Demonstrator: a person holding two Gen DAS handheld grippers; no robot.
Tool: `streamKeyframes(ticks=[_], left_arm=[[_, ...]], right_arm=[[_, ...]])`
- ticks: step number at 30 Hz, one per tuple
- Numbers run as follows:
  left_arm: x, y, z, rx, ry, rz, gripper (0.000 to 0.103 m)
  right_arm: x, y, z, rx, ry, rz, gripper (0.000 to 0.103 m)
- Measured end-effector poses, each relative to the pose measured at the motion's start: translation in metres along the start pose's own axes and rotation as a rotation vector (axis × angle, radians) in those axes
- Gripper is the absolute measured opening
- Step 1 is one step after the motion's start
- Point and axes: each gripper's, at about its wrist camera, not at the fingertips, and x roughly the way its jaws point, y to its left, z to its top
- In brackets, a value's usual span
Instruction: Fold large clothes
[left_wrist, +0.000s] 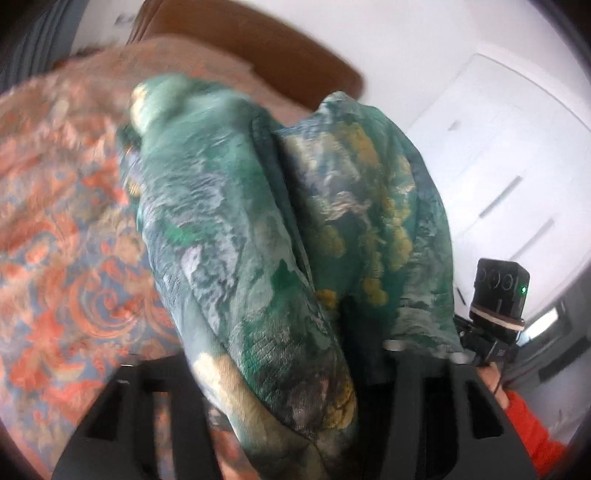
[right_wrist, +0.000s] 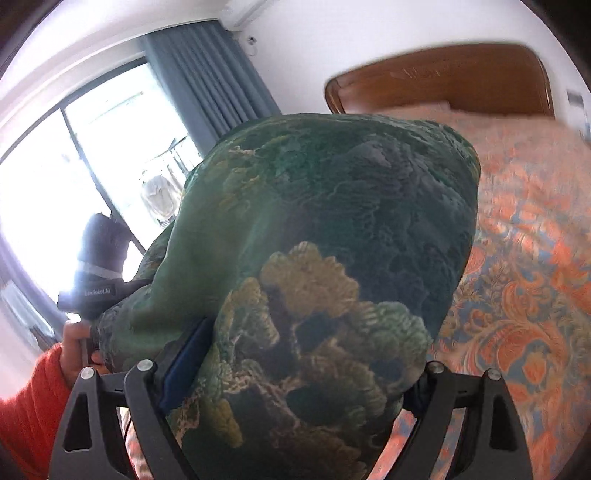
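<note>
You hold the green printed garment (right_wrist: 325, 258) in the air above the bed (right_wrist: 524, 258). The right gripper (right_wrist: 295, 384) pinches a thick bunch of it, and the left gripper (left_wrist: 280, 387) also has cloth bunched between its wide jaws. No flat, finished fold is visible yet; laying it out and folding remain.

- Your sleeve (right_wrist: 26, 402) is bright orange-red, a ribbed knit reaching down to the wrist.
- Your left gripper (left_wrist: 280, 417) has matte black fingers with triangular cut-outs.
- Your right gripper (right_wrist: 291, 402) has black fingers (right_wrist: 147, 417) with silver round screws at the joints and dark blue pads.
- The gripper seen from outside carries a black camera block with a green light and white lettering.
</note>
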Motion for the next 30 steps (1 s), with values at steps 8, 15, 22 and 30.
streamKeyframes(ticks=[8, 15, 22, 30], left_arm=[[0.046, 0.067, -0.045, -0.215, 0.122, 0.050, 0.072], [-0.032, 0.021, -0.045, 0.045, -0.036, 0.246, 0.083], [-0.126, -0.098, -0.087, 0.418, -0.389, 0.578, 0.103], [-0.161, -0.180, -0.164, 0.421, -0.481, 0.657, 0.103]], right_arm=[[0.048, -0.099, -0.029, 0.298, 0.201, -0.157, 0.098], [-0.011, -0.108, -0.022, 0.245, 0.016, -0.240, 0.098], [-0.095, -0.012, -0.026, -0.042, -0.141, -0.403, 0.098], [-0.171, 0.100, -0.080, -0.108, -0.221, -0.439, 0.100]])
